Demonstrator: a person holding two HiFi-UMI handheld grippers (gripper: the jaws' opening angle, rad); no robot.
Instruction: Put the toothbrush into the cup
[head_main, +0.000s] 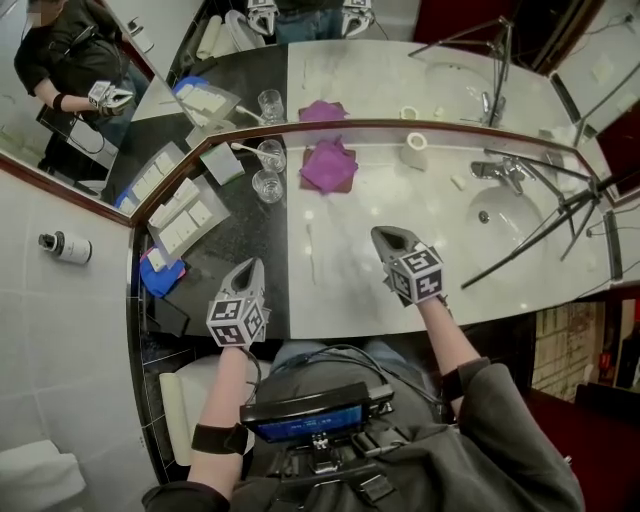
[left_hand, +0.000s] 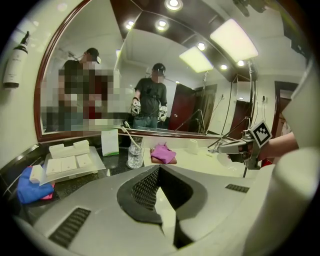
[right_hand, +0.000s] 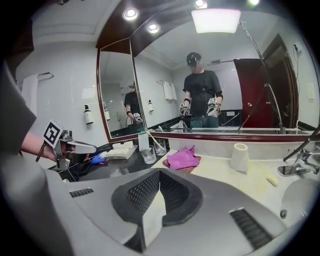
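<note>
Clear glass by the mirror, and the job looks done: the toothbrush stands in the rear cup, bristle end in the air and the handle leaning left over the rim. A second, empty glass sits just in front, with a purple cloth beside the pair.

Both hands hang back over the near edge of the surface. The left gripper has its jaws pressed together on nothing. The right gripper is the same, closed and empty.

The cup lies ahead of both grippers, toward the mirror. The left one is nearer, almost in line below it, while the right sits well off to the side. If a correction were needed, I'd say it falls to the left hand, reaching straight forward.
</note>
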